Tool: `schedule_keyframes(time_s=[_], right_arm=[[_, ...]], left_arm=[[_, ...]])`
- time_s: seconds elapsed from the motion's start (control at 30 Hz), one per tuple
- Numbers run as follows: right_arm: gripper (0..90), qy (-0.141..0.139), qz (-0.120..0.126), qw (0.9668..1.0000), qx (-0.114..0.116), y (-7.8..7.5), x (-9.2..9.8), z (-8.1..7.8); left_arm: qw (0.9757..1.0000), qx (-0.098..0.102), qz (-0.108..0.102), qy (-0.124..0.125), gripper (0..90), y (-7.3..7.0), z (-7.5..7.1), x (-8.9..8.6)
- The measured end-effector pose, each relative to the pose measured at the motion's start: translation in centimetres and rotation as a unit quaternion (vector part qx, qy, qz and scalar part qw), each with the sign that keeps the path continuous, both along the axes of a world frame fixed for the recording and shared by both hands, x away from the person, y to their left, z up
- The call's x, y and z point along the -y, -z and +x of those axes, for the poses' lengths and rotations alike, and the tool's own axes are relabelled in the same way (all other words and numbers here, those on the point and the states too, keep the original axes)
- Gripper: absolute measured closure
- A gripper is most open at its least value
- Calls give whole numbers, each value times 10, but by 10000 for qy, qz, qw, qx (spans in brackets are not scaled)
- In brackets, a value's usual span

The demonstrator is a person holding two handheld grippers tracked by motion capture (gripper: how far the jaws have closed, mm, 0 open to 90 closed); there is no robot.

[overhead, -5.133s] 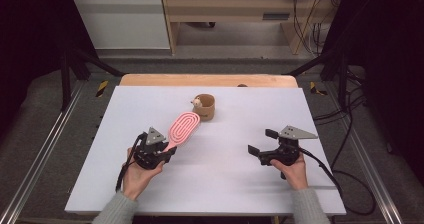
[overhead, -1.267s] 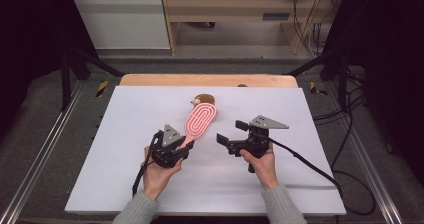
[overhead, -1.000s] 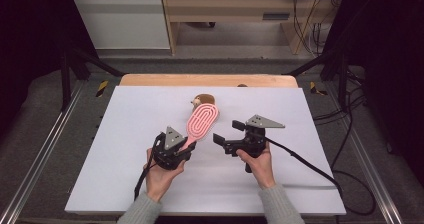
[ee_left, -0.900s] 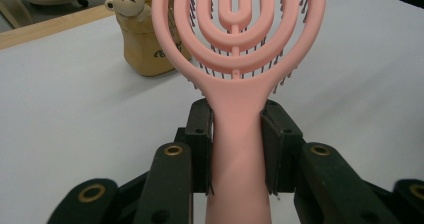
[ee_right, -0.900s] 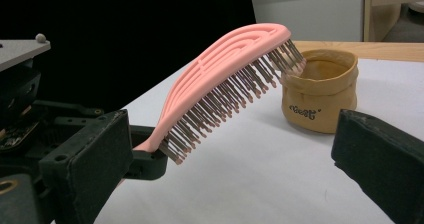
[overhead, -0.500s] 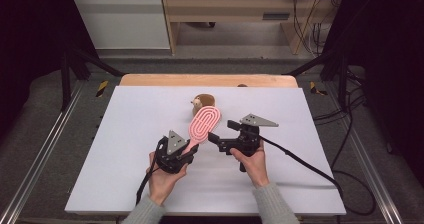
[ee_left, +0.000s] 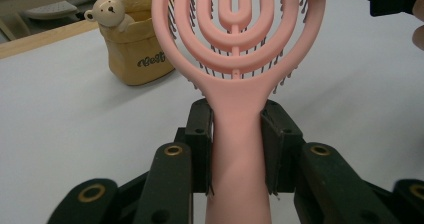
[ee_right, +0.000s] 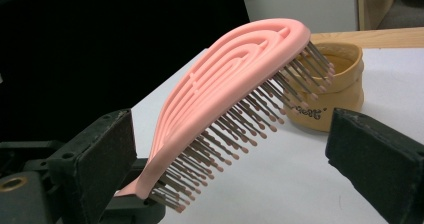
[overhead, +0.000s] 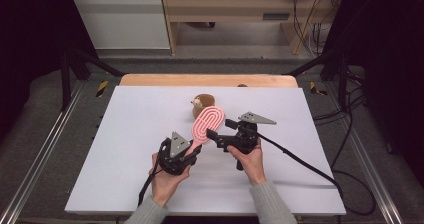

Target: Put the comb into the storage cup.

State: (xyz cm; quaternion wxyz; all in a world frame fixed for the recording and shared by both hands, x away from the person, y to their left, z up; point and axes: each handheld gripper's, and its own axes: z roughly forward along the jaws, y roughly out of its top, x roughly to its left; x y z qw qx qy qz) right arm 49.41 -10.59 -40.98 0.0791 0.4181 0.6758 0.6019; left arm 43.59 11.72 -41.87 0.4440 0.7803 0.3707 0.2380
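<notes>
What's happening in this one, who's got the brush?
A person works at a white table with a gripper in each hand. The left gripper is clamped on the handle of a pink hairbrush, holding it off the table with the head angled up and away. The right gripper is open, its jaws standing on either side of the brush head with its bristles between them, not pressing on it. Behind the brush a small tan pot with a bear figure sits untouched on the table.

High overhead view, two close gripper views, hairbrush (overhead: 207,122) shared.
</notes>
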Motion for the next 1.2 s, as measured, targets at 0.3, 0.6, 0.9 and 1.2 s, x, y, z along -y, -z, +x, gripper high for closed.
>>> schedule_keyframes(time_s=[0.3,0.6,0.9,1.2], right_arm=[[118,13,86,9999,-121,1,-1,3],[205,-35,152,9996,-231,2,-1,4],[355,-140,159,9992,-330,1,0,4],[438,-232,319,9977,-546,0,0,5]], left_arm=[[9999,43,22,91,688,1,-3,8],[9999,104,29,121,688,1,-6,11],[9998,152,18,136,688,2,-8,14],[9997,219,13,111,688,3,-9,15]])
